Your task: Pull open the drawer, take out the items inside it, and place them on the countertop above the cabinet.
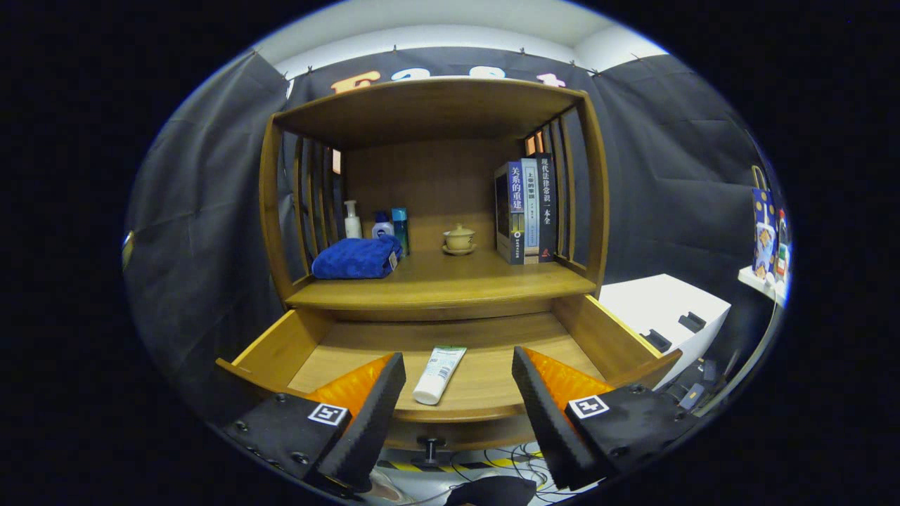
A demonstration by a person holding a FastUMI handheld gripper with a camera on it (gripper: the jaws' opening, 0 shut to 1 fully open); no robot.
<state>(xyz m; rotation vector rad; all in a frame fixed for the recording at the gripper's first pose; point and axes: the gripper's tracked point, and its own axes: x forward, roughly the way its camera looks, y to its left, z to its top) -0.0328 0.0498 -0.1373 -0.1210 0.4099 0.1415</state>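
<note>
The wooden drawer (281,341) stands pulled out below the cabinet's countertop (450,284). Inside it lies a white tube (439,374) with a green end, lengthwise, cap toward me. My gripper (458,365) hovers above the drawer's front, open wide, with the tube lying between and below the two fingers, untouched. The drawer's dark knob (431,448) shows under the front edge.
On the countertop sit a folded blue towel (357,258), three bottles (380,225) behind it, a small lidded teacup (458,239) on a saucer, and upright books (526,209) at the right. A white box (664,309) stands right of the cabinet. Cables lie on the floor.
</note>
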